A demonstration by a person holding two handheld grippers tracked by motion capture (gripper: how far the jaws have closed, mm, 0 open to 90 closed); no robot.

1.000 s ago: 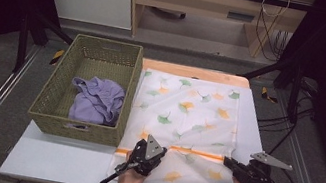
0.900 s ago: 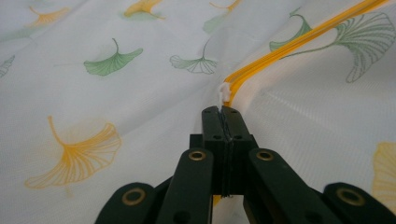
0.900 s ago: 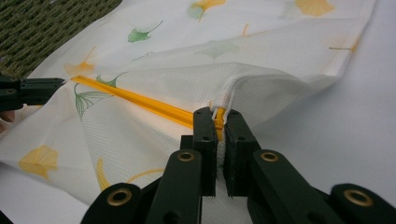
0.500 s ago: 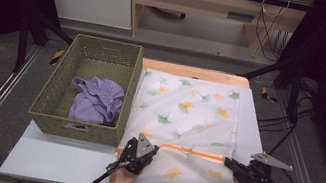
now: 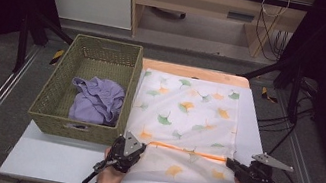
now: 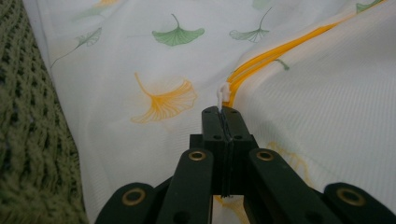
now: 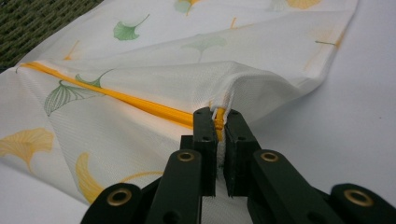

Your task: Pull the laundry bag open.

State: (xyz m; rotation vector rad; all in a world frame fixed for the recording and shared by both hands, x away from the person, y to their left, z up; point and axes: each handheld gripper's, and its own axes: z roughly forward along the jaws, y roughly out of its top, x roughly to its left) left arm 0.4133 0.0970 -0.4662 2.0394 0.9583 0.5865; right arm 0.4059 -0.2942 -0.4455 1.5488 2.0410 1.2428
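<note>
Both grippers (image 5: 126, 152) (image 5: 243, 170) are black, brass-riveted linkages with grey three-cornered top plates, trailing black cables; dark sleeves.

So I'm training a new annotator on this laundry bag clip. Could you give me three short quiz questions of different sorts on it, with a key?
1. True or false: the left gripper is shut on the white zipper pull of the mesh bag.
2. What does the right gripper pinch? A) the purple garment B) the bag's edge at the orange zipper's end C) the basket's rim
3. Where does the purple garment lie?

Key: 1. True. 2. B. 3. In the green woven basket, left of the bag in the high view.
</note>
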